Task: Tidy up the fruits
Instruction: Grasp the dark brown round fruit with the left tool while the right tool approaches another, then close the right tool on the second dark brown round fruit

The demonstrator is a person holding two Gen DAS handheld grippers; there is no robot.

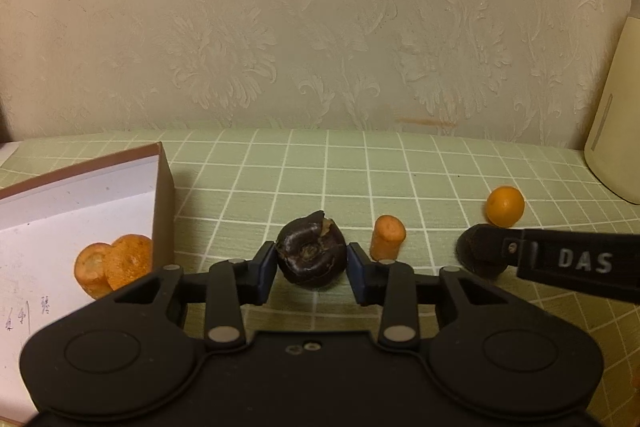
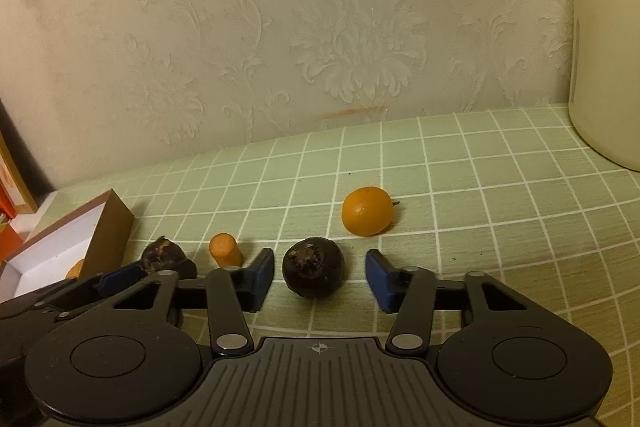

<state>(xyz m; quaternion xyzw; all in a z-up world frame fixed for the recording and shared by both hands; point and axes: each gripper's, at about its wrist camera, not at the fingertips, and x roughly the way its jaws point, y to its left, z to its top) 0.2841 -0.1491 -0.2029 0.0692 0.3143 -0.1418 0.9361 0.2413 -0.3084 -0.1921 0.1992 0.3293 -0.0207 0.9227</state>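
Observation:
My left gripper (image 1: 312, 269) is open, its blue pads on either side of a dark water chestnut (image 1: 311, 254) on the green checked cloth, with small gaps. My right gripper (image 2: 320, 279) is open around a second dark water chestnut (image 2: 313, 273), also apart from it. An upright carrot piece (image 1: 387, 237) stands between the two chestnuts; it shows in the right wrist view (image 2: 226, 249). A small orange (image 2: 367, 211) lies beyond the right gripper, also seen in the left wrist view (image 1: 505, 206). An open box (image 1: 80, 195) at left holds two carrot chunks (image 1: 114, 263).
A tall cream container (image 1: 616, 115) stands at the far right by the wallpapered wall. The right gripper's finger (image 1: 576, 261) crosses the left wrist view at right. The box's brown wall (image 2: 114, 227) is close to the left gripper.

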